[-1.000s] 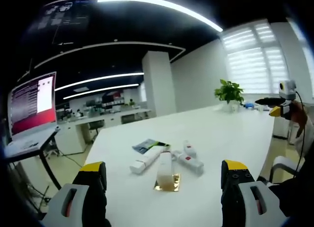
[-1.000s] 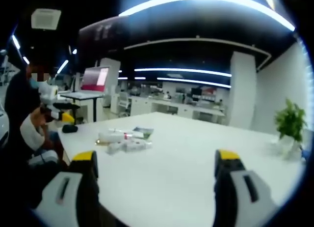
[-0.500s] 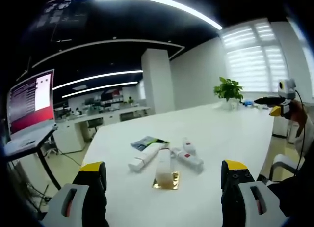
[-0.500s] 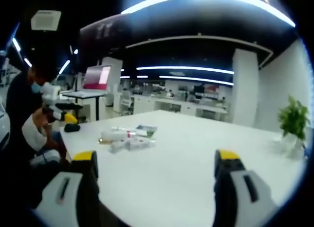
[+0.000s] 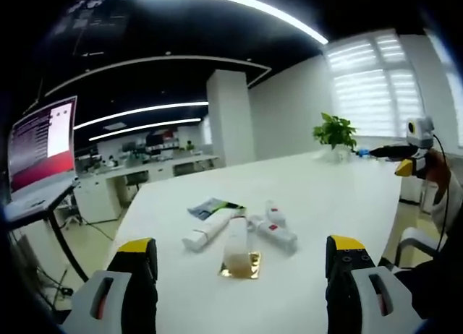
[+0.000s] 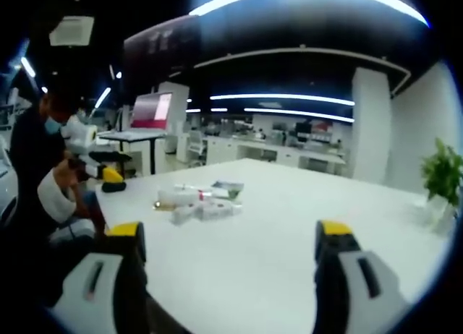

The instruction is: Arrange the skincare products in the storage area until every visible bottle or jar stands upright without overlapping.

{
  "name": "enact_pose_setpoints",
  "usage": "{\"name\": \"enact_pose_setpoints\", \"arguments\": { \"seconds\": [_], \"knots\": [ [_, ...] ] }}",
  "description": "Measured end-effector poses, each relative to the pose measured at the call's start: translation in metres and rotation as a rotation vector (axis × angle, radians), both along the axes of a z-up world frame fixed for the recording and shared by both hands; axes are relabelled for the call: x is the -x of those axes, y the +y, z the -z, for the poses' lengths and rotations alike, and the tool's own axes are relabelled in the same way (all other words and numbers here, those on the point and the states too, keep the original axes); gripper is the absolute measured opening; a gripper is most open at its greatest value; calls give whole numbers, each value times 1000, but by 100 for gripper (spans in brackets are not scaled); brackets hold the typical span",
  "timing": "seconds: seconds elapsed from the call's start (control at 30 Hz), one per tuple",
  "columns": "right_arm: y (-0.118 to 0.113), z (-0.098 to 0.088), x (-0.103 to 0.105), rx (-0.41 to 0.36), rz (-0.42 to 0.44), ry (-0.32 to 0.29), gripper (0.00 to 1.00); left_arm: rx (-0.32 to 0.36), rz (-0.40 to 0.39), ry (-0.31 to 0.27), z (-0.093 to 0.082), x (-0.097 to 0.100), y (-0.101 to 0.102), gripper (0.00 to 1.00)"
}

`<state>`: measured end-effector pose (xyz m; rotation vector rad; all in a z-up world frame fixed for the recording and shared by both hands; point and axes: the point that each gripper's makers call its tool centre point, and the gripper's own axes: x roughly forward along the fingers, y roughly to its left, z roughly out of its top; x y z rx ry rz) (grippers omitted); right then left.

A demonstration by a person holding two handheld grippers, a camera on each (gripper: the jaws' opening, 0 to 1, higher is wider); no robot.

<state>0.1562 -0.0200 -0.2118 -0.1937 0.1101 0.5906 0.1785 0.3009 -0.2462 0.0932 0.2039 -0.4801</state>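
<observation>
You have not started the sorting yet: every product still lies flat on the white tabletop (image 5: 340,204), so the step in hand is the approach and the first pick.

In the left gripper view, your left gripper (image 5: 240,265) hangs above the near edge of the tabletop with its fingers (image 5: 136,258) spread wide and nothing between them. Straight ahead of it, toward the middle of the tabletop, the products lie in a loose cluster. A pale bottle (image 5: 236,240) lies on its side with its near end over a small gold card (image 5: 239,266). Just to its left a white tube (image 5: 206,231) lies at an angle, its far end beside a flat printed packet (image 5: 208,207). To the right sit two small white bottles with red marks (image 5: 272,229), also lying down and close against each other.

In the right gripper view, your right gripper (image 6: 228,251) is likewise wide open and empty, and the cluster (image 6: 199,204) sits well apart from it, over toward the left edge of the tabletop. Your left gripper shows there too, at the far left (image 6: 110,176).

The pale bottle looks the easiest first target, being nearest the left fingers. The next move calls for bringing those fingers down across its body, closing, then tipping it up onto its base on bare tabletop clear of the others. Whether its base is the near or far end I cannot tell, so check before you turn it
</observation>
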Motion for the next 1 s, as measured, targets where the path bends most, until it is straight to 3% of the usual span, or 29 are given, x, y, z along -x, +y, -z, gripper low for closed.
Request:
{"name": "enact_pose_setpoints", "arguments": {
  "seconds": [0.53,0.63,0.8,1.0],
  "knots": [
    [9,17,-10,-65,-75,52,98,11,29,59,16,-25,-24,99],
    [9,20,-11,-65,-76,56,98,-31,31,83,24,-31,-26,99],
    [6,28,-16,27,-44,27,98,-16,36,108,30,-42,-29,96],
    [3,37,-22,18,-56,40,98,-77,55,129,35,-59,-37,93]
  ]
}}
